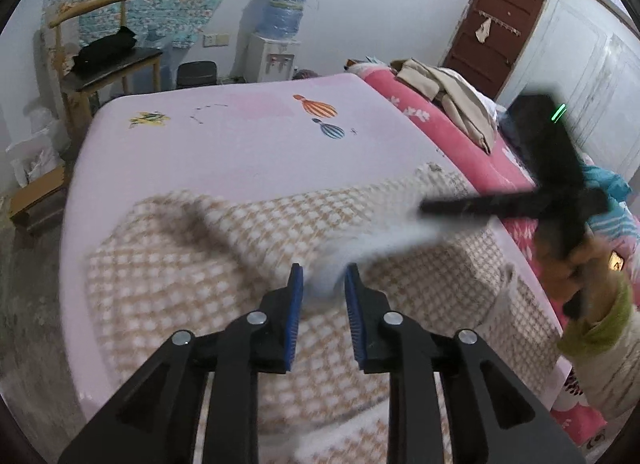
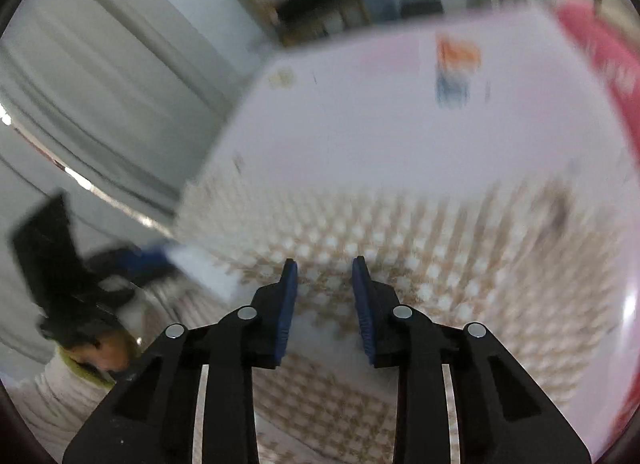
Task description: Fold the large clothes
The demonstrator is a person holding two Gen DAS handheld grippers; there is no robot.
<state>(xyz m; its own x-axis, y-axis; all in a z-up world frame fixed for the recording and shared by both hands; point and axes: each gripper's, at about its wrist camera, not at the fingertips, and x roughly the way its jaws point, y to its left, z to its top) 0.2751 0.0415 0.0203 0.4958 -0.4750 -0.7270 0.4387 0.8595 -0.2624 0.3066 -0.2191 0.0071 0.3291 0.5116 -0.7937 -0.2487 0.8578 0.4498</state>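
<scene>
A beige and white checked garment lies bunched on the near half of a pale pink sheet. My left gripper is open just above the garment, with a blurred white fold of it between the blue pads. The right gripper shows as a blurred black shape above the garment's right side. In the right wrist view my right gripper is open and empty over the checked garment. The left gripper shows blurred at the lower left, next to a white fold.
A red floral blanket with beige clothes runs along the bed's right side. A wooden chair, a water dispenser and a brown door stand beyond the bed. The floor drops off at the left.
</scene>
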